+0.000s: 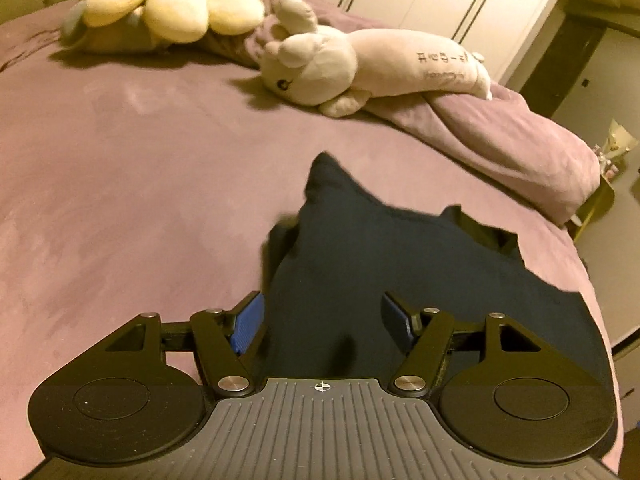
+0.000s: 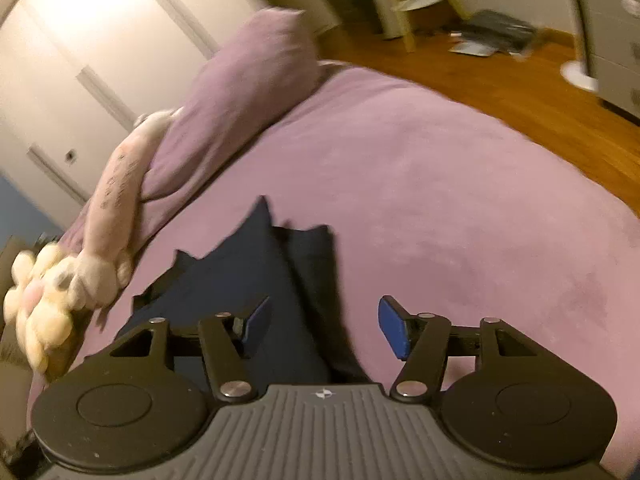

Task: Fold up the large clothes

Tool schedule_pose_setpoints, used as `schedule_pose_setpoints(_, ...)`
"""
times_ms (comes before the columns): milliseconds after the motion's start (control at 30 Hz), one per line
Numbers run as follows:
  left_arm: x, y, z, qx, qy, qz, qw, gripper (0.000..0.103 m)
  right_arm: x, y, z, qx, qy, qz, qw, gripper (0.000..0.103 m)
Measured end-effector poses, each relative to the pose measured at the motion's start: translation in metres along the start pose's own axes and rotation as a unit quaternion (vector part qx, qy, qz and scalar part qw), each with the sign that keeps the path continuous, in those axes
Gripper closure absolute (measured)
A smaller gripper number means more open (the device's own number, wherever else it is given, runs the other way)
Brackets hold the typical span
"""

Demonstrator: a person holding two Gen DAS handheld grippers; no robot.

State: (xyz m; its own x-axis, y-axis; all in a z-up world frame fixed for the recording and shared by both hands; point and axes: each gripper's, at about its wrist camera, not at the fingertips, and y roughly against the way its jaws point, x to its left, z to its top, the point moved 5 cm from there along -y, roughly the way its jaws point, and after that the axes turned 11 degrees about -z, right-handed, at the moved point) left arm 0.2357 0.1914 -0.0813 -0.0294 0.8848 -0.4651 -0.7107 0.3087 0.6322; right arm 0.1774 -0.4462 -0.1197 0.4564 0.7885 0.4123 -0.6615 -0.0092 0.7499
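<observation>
Garment (image 1: 360, 264) lies ahead under both my grippers, long axis running away | left gripper (image 1: 322, 322) open, empty | right gripper (image 2: 324, 326) open, empty.

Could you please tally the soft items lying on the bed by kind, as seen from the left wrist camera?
Plush toys: 2, the yellow flower plush and the cream animal plush
Dark navy garments: 1
Bunched purple blankets: 1
Total: 4
</observation>
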Motion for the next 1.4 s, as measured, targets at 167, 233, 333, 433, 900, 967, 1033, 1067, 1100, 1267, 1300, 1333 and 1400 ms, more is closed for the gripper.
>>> schedule_pose_setpoints(167,-0.008,-0.046,0.032,-0.011,-0.02,-0.001,0.9997,0.029,0.045,-0.085,0.022,0.025,0.05,0.017,0.998,0.039)
schedule_pose_setpoints(233,-0.007,-0.064,0.042,-0.014,-0.012,-0.001,0.9998,0.028,0.063,-0.119,0.033,0.03,0.055,0.016,0.998,0.04)
schedule_pose_setpoints(333,0.0,-0.087,0.049,0.003,0.018,-0.007,0.9998,0.033,0.082,-0.15,0.04,0.042,0.061,0.012,0.997,0.053)
schedule_pose_setpoints(433,0.006,-0.101,0.051,0.013,0.025,0.001,0.9996,0.06,0.1,-0.165,0.043,0.05,0.088,0.012,0.995,0.073)
schedule_pose_setpoints(900,-0.028,-0.099,0.083,-0.075,-0.06,0.048,0.9942,0.092,0.163,-0.159,0.057,-0.122,0.206,-0.07,0.968,0.095)
schedule_pose_setpoints(967,-0.03,-0.114,0.075,-0.053,-0.067,0.073,0.9937,0.09,0.159,-0.179,0.046,-0.097,0.212,-0.097,0.968,0.094)
schedule_pose_setpoints(1033,-0.027,-0.121,0.064,-0.04,-0.069,0.095,0.9923,0.088,0.154,-0.184,0.038,-0.084,0.21,-0.109,0.968,0.09)
schedule_pose_setpoints(1067,-0.025,-0.119,0.06,-0.04,-0.068,0.096,0.9922,0.084,0.15,-0.18,0.037,-0.083,0.203,-0.109,0.97,0.085)
schedule_pose_setpoints(1100,-0.023,-0.115,0.056,-0.042,-0.066,0.102,0.9917,0.081,0.146,-0.174,0.037,-0.091,0.194,-0.103,0.971,0.084)
schedule_pose_setpoints(1267,-0.041,-0.08,0.049,-0.091,-0.036,0.102,0.99,0.075,0.162,-0.127,0.024,-0.144,0.16,-0.028,0.976,0.081)
schedule_pose_setpoints(1300,-0.052,-0.073,0.045,-0.105,-0.033,0.094,0.9895,0.067,0.17,-0.12,0.01,-0.146,0.166,-0.002,0.975,0.081)
schedule_pose_setpoints(1333,-0.062,-0.069,0.04,-0.115,-0.035,0.086,0.9891,0.062,0.179,-0.116,-0.007,-0.142,0.181,0.024,0.973,0.082)
schedule_pose_setpoints(1400,-0.082,-0.071,0.025,-0.119,-0.059,0.069,0.9887,0.049,0.193,-0.118,-0.043,-0.138,0.229,0.047,0.962,0.082)
